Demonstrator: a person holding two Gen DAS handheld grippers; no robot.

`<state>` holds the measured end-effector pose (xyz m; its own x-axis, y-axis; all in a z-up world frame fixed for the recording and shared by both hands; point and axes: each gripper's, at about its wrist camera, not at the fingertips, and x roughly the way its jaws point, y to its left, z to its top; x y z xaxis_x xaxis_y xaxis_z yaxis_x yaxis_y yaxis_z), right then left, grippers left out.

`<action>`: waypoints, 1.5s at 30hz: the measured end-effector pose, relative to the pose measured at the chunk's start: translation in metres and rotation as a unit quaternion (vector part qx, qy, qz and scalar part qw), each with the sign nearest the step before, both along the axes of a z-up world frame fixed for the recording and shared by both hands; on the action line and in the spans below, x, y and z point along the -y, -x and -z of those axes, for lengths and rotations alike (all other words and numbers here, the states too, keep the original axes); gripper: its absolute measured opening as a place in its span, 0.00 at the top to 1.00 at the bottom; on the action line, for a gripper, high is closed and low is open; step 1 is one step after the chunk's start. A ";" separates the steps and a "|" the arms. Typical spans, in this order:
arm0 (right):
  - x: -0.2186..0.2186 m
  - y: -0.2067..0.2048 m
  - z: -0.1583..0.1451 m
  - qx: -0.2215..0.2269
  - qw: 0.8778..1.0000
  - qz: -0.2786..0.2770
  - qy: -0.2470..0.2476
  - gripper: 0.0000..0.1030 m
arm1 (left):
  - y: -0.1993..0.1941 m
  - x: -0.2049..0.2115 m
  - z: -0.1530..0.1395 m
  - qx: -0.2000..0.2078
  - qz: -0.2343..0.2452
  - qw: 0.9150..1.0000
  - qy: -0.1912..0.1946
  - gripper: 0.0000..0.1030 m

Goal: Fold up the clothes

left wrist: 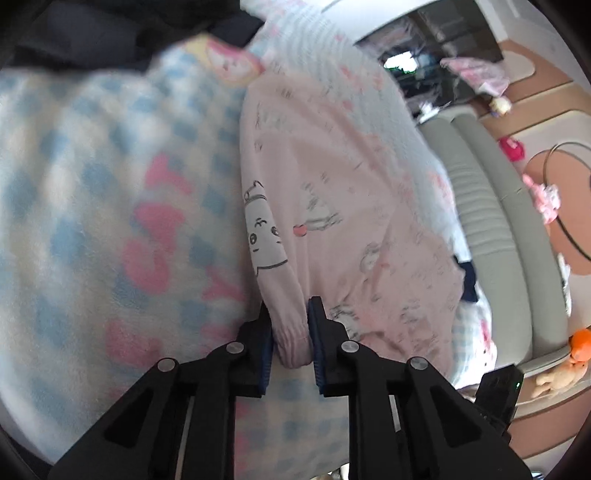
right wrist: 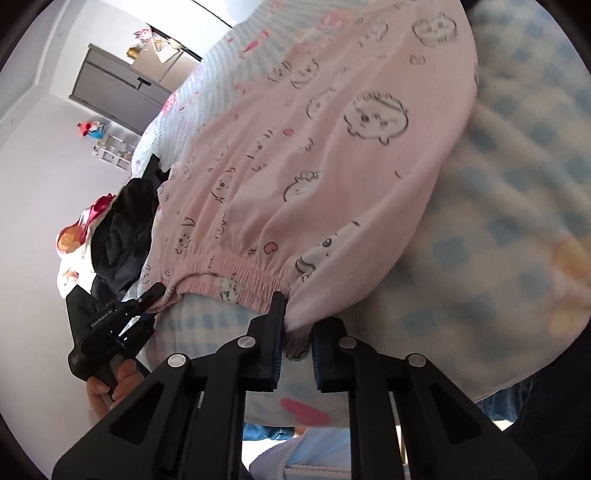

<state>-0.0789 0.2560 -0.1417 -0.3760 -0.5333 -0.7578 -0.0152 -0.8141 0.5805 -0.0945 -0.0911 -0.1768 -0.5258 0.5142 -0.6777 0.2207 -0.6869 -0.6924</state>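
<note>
Looking through left wrist: the left gripper [left wrist: 290,332] is clamped on the elastic waistband corner of the pink pyjama trousers [left wrist: 332,192], fabric bunched between its blue pads.
Surroundings, left view: a blue-and-white checked fleece blanket [left wrist: 92,184] with pink bows lies under and beside the trousers; a dark garment [left wrist: 110,33] lies at the top left edge; the grey padded bed edge [left wrist: 495,221] runs down the right, with toys on the floor beyond.
Room, left view: the blanket left of the trousers is open; the right side ends at the bed edge.
Right wrist view: the right gripper [right wrist: 295,332] pinches the other waistband corner, its jaws narrow with pink cloth bunched between the pads.
Surroundings, right view: the left gripper [right wrist: 147,295] and the hand [right wrist: 110,384] holding it sit at the far waistband end; a heap of dark clothes [right wrist: 125,229] lies just behind it.
Room, right view: checked blanket to the right lies bare.
Trousers: pale pink, printed with outlined cartoon animals, gathered elastic waist, laid out flat on the bed away from both grippers.
</note>
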 end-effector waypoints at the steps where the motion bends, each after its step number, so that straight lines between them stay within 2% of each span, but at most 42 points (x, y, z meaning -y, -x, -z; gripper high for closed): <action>1: 0.001 0.003 0.005 0.008 1.000 -0.004 -0.005 0.82 | 0.003 -0.001 0.006 0.011 0.001 1.000 -0.004 0.81; 2: 0.001 0.006 0.010 0.016 1.000 -0.009 -0.010 0.81 | 0.004 0.000 0.008 0.016 -0.006 1.000 -0.007 0.82; 4: 0.002 0.012 0.021 0.032 0.999 -0.018 -0.019 0.88 | 0.004 -0.002 0.001 0.017 -0.018 1.000 0.004 0.88; 7: 0.005 0.009 0.000 0.014 0.999 -0.014 -0.033 0.92 | -0.004 -0.010 -0.027 -0.006 -0.016 0.999 0.050 0.91; 11: -0.006 -0.006 -0.036 -0.029 0.999 -0.012 -0.027 0.92 | -0.025 -0.013 -0.053 -0.041 -0.022 0.998 0.039 0.91; 13: -0.013 -0.018 -0.048 -0.042 0.999 -0.010 -0.019 0.92 | -0.037 -0.022 -0.058 -0.044 -0.015 0.998 0.048 0.91; 17: -0.029 -0.040 -0.052 -0.045 0.999 0.005 0.000 0.92 | -0.054 -0.031 -0.049 -0.040 0.003 0.998 0.045 0.90; 20: -0.042 -0.043 -0.019 -0.002 1.000 0.015 -0.014 0.92 | -0.057 -0.029 -0.022 0.004 0.007 0.999 0.035 0.90; 22: -0.045 -0.043 -0.003 0.020 1.000 0.020 -0.010 0.92 | -0.063 -0.028 -0.019 0.000 0.002 1.000 0.029 0.90; 24: -0.046 -0.046 -0.002 0.015 1.000 0.020 -0.006 0.92 | -0.068 -0.027 -0.025 -0.010 0.006 0.999 0.032 0.90; 29: -0.048 -0.047 -0.021 -0.003 1.000 0.018 -0.015 0.91 | -0.071 -0.014 -0.033 0.001 0.000 1.000 0.006 0.87; 30: -0.050 -0.048 -0.025 0.000 1.000 0.022 -0.011 0.91 | -0.073 -0.012 -0.036 0.001 -0.003 1.000 0.008 0.86; 33: -0.059 -0.052 -0.037 0.007 0.999 0.033 0.000 0.87 | -0.076 -0.006 -0.049 -0.012 -0.008 0.999 0.045 0.85; 34: -0.062 -0.053 -0.041 0.009 0.999 0.037 0.003 0.87 | -0.074 -0.001 -0.048 -0.013 -0.010 0.999 0.043 0.85; 38: -0.071 -0.047 -0.044 0.002 0.999 0.037 -0.039 0.82 | -0.047 0.017 -0.033 0.006 -0.021 1.000 0.011 0.85; 39: -0.074 -0.042 -0.042 0.008 0.998 0.039 -0.044 0.81 | -0.039 0.020 -0.029 0.010 -0.024 1.000 0.004 0.79; 40: -0.077 -0.037 -0.041 0.009 0.998 0.047 -0.039 0.80 | -0.033 0.024 -0.025 0.015 -0.028 0.999 -0.002 0.66; 41: -0.081 -0.033 -0.041 0.008 0.998 0.055 -0.032 0.75 | -0.029 0.025 -0.020 0.021 -0.034 0.999 -0.011 0.61; 43: -0.087 -0.025 -0.040 0.009 0.997 0.069 -0.025 0.67 | -0.023 0.024 -0.010 0.026 -0.043 0.998 -0.043 0.61; 44: -0.089 -0.022 -0.038 0.011 0.997 0.072 -0.028 0.67 | -0.021 0.023 -0.007 0.026 -0.045 0.997 -0.054 0.63; 45: -0.090 -0.019 -0.037 0.013 0.997 0.076 -0.030 0.67 | -0.020 0.022 -0.007 0.021 -0.044 0.998 -0.051 0.71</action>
